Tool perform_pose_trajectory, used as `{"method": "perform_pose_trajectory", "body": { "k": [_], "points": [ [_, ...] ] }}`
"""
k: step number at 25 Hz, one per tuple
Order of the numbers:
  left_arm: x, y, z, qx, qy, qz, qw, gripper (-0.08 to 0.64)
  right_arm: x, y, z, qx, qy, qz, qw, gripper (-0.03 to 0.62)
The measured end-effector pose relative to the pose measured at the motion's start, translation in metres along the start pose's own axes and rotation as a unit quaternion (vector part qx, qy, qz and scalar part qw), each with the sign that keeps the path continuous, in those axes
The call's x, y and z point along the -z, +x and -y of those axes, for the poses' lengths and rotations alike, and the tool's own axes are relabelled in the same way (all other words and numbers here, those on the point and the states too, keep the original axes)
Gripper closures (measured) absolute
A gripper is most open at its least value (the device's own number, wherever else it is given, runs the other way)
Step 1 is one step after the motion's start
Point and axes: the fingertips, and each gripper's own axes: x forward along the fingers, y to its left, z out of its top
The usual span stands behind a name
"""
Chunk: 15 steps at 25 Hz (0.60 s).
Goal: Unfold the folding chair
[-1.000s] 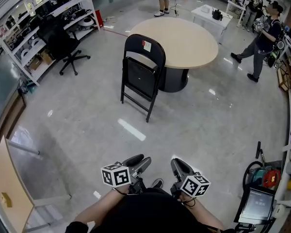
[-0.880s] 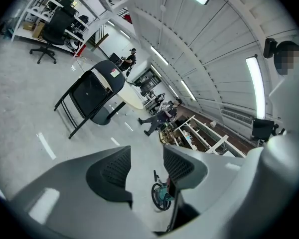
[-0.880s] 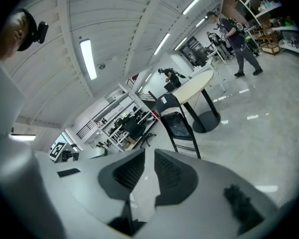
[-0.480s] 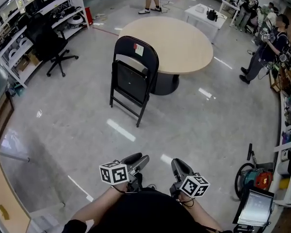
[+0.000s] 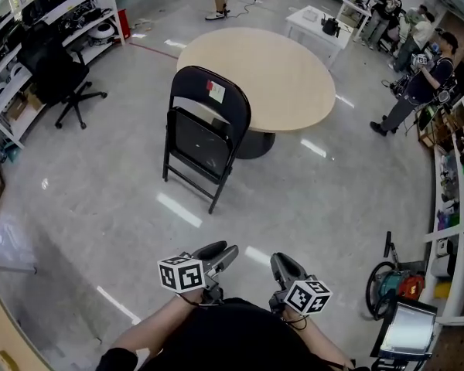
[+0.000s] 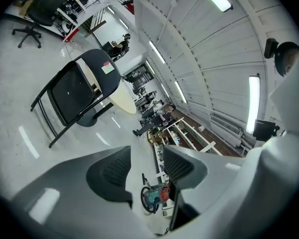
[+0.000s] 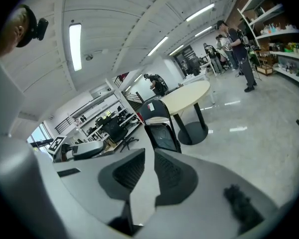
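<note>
Round tan table (image 5: 286, 60), on grey floor. Black folding chair (image 5: 205, 134), standing with seat folded up, just before table, well ahead of both grippers. Left gripper (image 5: 229, 251): jaws apart, empty. Right gripper (image 5: 278, 260): jaws together, empty. White-and-red sticker (image 5: 215, 91) on chair back, print unreadable.

My left gripper (image 6: 142, 164) holds its two dark ribbed pads (image 6: 112, 171) apart with nothing between them. Through the gap I see only pale glossy floor (image 6: 20, 103) and, far off, a teal and red machine (image 6: 153, 199). Above and to the left of my pads, well apart from them, the black folding chair (image 6: 74, 91) stands with its seat folded up into the frame and a white label (image 6: 107, 67) on its backrest, close by the round beige table (image 6: 123, 97). A black office chair (image 6: 37, 9) sits by shelving at the top left, and people (image 6: 152, 121) stand beyond the table.
</note>
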Motion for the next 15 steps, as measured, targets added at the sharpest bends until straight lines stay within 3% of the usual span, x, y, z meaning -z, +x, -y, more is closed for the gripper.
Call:
{"method": "perform_pose_trajectory", "body": {
  "k": [7,15],
  "points": [
    [-0.029,-0.007,-0.039,-0.001,-0.031,0.017,0.9994,0.347,-0.004,0.04,-0.015,0.001,-0.022,-0.027,0.999,0.529],
    [-0.043,-0.003,-0.063,-0.035,-0.051,0.032,0.9976,0.35,-0.007,0.071,-0.017,-0.023,-0.031,-0.065,0.997,0.529]
  ]
}}
